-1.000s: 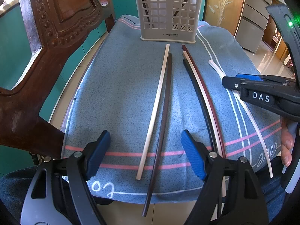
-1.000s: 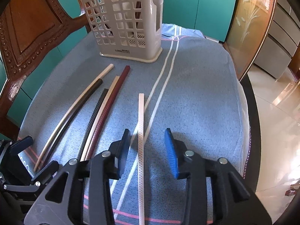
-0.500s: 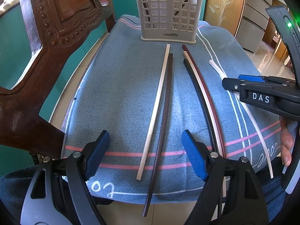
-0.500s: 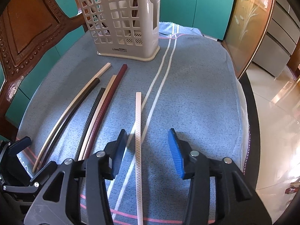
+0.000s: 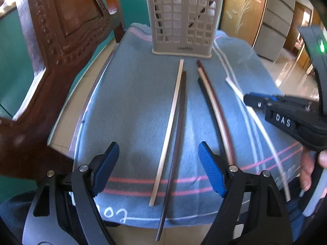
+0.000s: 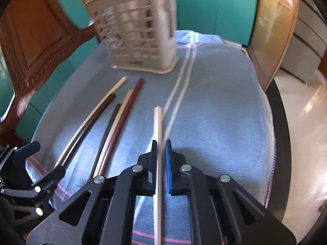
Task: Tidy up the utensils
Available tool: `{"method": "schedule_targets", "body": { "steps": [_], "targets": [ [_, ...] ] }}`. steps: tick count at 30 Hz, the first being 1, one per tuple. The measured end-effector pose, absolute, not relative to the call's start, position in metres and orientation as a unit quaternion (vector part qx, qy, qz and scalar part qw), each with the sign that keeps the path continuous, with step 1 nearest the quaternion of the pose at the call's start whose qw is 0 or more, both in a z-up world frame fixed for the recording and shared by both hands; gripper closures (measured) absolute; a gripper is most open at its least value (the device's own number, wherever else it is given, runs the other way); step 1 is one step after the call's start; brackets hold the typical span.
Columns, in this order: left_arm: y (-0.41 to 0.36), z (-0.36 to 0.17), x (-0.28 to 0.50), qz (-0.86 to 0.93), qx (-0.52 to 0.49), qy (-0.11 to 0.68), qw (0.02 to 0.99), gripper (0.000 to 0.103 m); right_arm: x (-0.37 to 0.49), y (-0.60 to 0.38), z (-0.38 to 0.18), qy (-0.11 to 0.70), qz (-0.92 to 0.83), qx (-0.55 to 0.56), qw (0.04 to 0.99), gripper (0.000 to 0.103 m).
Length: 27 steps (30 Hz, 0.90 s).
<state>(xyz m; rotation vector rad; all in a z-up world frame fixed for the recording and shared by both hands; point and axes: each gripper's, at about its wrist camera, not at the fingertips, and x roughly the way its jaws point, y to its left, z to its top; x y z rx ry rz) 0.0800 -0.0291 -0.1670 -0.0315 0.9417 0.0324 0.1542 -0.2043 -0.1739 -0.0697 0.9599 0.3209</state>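
Several chopsticks lie on a blue towel [image 5: 126,106] in front of a beige slotted utensil basket [image 5: 184,20] [image 6: 139,34]. My right gripper [image 6: 161,143] is shut on the white chopstick [image 6: 157,122], whose far end points toward the basket; in the left wrist view this gripper [image 5: 251,100] sits at the right. My left gripper [image 5: 158,149] is open, its jaws straddling a cream chopstick [image 5: 173,114] and a dark brown chopstick [image 5: 180,118] without touching them. A black, a cream and a maroon chopstick [image 6: 126,118] lie together between the two grippers.
A carved wooden chair back [image 5: 51,51] rises at the left of the towel. Teal cabinets [image 6: 214,10] stand behind the basket. The towel's right edge [image 6: 267,122] drops to a shiny tiled floor. A person's fingers [image 5: 306,169] hold the right gripper's handle.
My right gripper's jaws have closed onto the white chopstick, which lay loose between them before. The right wrist view is now blurred. The left gripper has stayed open in place.
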Motion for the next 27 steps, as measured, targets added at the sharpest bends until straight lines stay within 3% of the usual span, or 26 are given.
{"method": "schedule_targets", "body": {
  "steps": [8,12,23,27],
  "targets": [
    [-0.030,-0.160,0.117,-0.004,-0.010,0.456,0.890,0.037,0.159,-0.224,-0.169,0.472,0.146,0.007,0.869,0.083],
    [-0.026,-0.166,0.147,-0.008,-0.020,0.477,0.879,0.050,0.154,-0.217,-0.169,0.469,0.161,-0.003,0.868,0.077],
    [-0.046,-0.178,0.243,-0.017,0.011,0.520,0.854,0.051,0.159,-0.205,-0.180,0.479,0.150,-0.026,0.865,0.068],
    [-0.043,-0.184,0.252,-0.010,0.012,0.523,0.852,0.061,0.159,-0.198,-0.181,0.465,0.148,-0.056,0.871,0.068]
  ]
}}
